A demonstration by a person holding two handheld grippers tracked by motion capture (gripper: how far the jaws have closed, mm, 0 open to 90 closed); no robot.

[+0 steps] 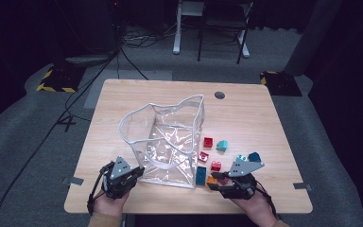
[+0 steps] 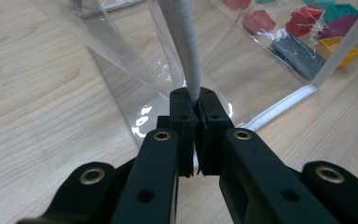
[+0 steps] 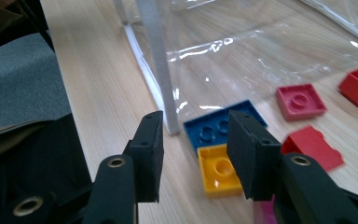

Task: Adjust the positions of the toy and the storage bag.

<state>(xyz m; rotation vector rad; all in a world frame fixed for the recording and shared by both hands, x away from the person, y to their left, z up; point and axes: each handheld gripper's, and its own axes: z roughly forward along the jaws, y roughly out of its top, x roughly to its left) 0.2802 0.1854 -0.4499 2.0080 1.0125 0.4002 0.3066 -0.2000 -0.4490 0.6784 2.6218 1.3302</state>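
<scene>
Pinching clear bag [image 1: 168, 142] rim — left hand-held gripper [image 2: 193, 109]; right hand-held gripper [image 3: 193, 154] spread over yellow brick [image 3: 219, 173].

Bricks [image 1: 216, 161] right of bag [image 1: 170, 137]

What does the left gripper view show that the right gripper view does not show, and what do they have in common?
Left gripper view: the left gripper shut on the white rim of the clear bag, and, seen through the plastic, a teal brick and a purple brick.

Right gripper view: the right gripper with open jaws, nothing between them, above the table just short of the yellow brick, and a dark sleeve at the left.

Both: the clear bag, the wooden table, and the blue brick, yellow brick and red bricks beside the bag.
</scene>
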